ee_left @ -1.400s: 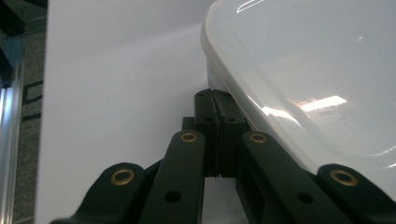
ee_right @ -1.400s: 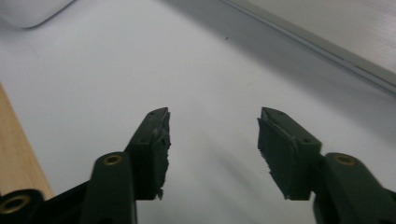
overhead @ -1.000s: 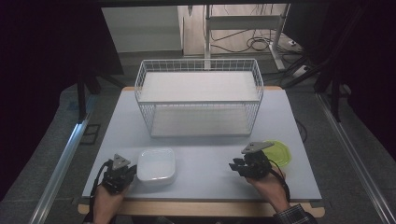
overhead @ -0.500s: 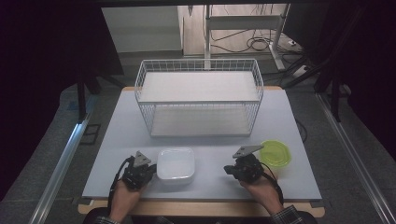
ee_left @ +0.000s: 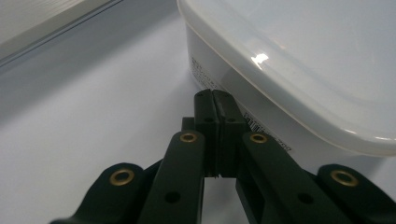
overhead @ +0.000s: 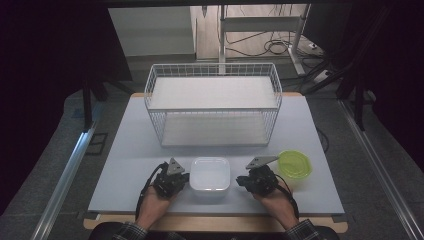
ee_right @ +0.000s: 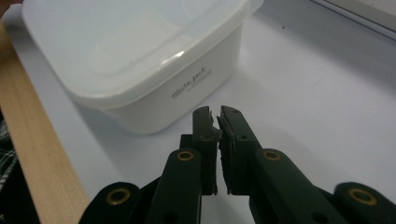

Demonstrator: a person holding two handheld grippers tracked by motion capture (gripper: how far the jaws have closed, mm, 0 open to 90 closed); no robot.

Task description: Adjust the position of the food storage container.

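We see the wire basket [overhead: 213, 107] at the far side of the table [overhead: 125, 155], and the white lidded container [overhead: 210, 174] near the front edge between our grippers. To shift it well, we judge we should press both sides evenly. The left gripper [ee_left: 215, 100], jaws pressed together, touches its wall; the right gripper [ee_right: 218, 116], nearly together, sits just short. The right gripper view reveals printed lettering on the wall; the high view adds a green bowl [overhead: 294, 164].

Dim surroundings; glare on lid [ee_left: 261, 58]

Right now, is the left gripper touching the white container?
Cannot tell. In the left gripper view the left gripper's shut fingers reach the white container's side wall, but no gap or contact shows plainly.
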